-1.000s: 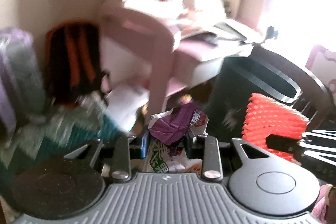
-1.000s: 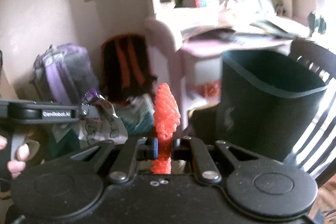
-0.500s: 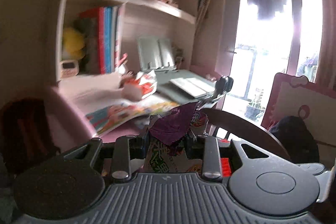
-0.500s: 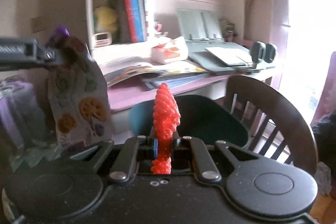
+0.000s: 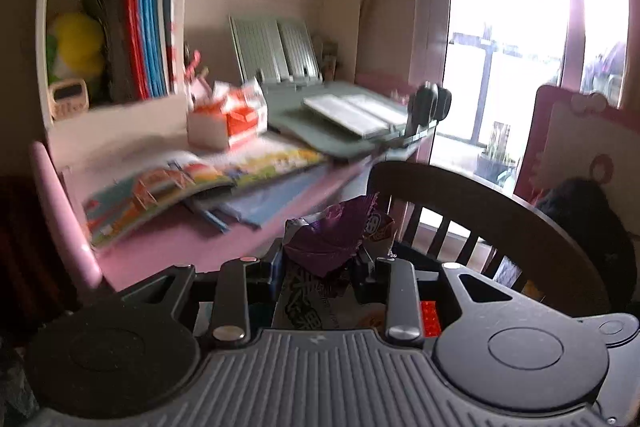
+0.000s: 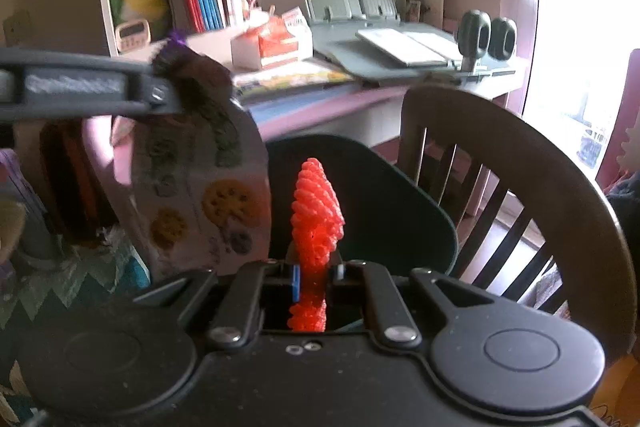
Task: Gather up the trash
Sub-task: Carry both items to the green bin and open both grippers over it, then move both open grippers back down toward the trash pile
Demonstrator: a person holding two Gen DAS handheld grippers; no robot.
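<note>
My left gripper (image 5: 320, 259) is shut on a purple and white snack wrapper (image 5: 332, 239). In the right wrist view the left gripper (image 6: 160, 91) reaches in from the left, with the wrapper (image 6: 200, 195) hanging below it, cookies printed on it. My right gripper (image 6: 314, 273) is shut on an orange-red foam net sleeve (image 6: 318, 215), which stands upright between the jaws. A dark green trash bin (image 6: 380, 203) stands open just behind and below the net, beside the hanging wrapper.
A dark wooden chair (image 6: 520, 187) stands right of the bin and shows in the left wrist view (image 5: 500, 219). Behind is a pink desk (image 5: 168, 239) with open books, a red and white carton (image 6: 276, 43), a grey book stand (image 6: 360, 39) and shelves.
Both grippers have risen from floor level near the backpacks to desk height. The bin, first seen from the side, now lies below the held net and wrapper. Both grips are unchanged.
</note>
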